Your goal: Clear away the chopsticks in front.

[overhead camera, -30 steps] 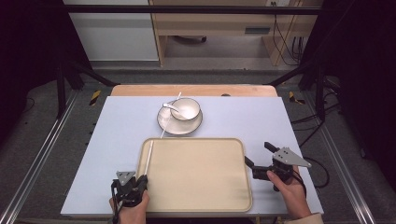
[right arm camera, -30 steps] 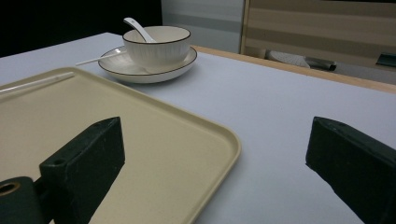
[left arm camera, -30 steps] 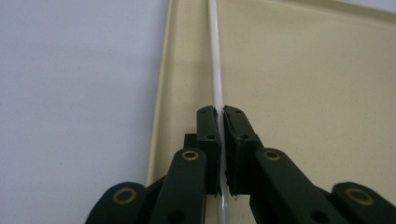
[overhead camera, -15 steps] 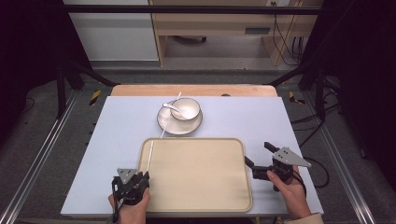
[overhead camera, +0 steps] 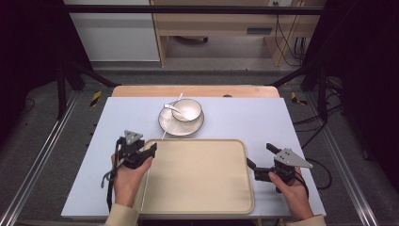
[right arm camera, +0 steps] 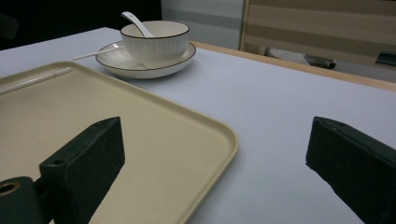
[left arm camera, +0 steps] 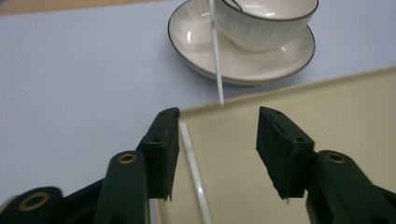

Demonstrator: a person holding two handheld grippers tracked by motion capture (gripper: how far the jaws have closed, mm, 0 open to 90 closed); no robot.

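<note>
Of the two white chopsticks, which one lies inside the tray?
The chopstick along the tray's left edge, between the left gripper's open jaws. The other chopstick leans on the saucer, outside the tray.

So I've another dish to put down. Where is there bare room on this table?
The tray is bare except a white stick along its left rim. The blue tabletop is free right of the saucer and bowl, and left of them. It is crowded between saucer and tray, near the left gripper.
</note>
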